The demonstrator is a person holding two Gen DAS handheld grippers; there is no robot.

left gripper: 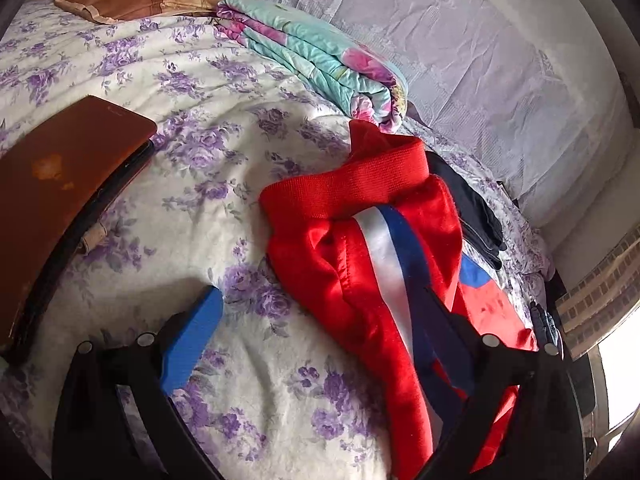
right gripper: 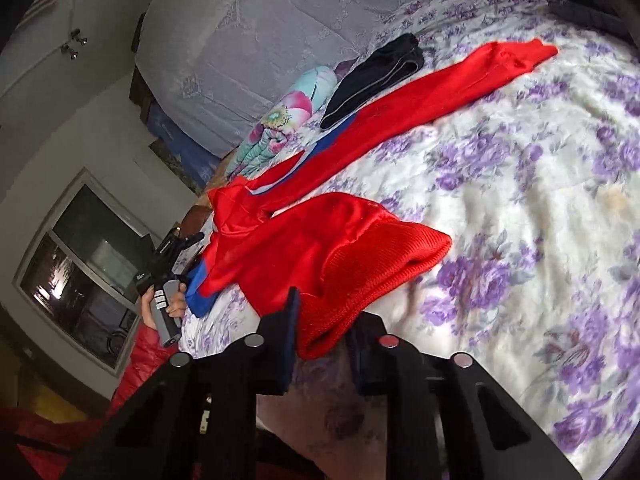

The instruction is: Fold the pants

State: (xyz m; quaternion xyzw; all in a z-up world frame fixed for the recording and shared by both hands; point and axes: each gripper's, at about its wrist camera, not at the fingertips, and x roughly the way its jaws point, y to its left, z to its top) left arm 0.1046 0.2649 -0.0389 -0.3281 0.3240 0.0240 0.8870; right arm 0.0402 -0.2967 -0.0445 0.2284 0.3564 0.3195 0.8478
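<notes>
1. Two grippers work over the bed; I see the red pants lying across its middle, one leg stretched toward the far edge.
2. My right gripper has its fingers clamped on the ribbed cuff.
3. My left gripper has its fingers spread wide, straddling the waistband end, not pinching it.

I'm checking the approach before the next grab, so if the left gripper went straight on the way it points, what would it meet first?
Probably the red pants. The left gripper is open, its right finger already over the striped leg, its left finger over bare bedspread. Straight ahead lies the waistband; depth is hard to judge.
</notes>
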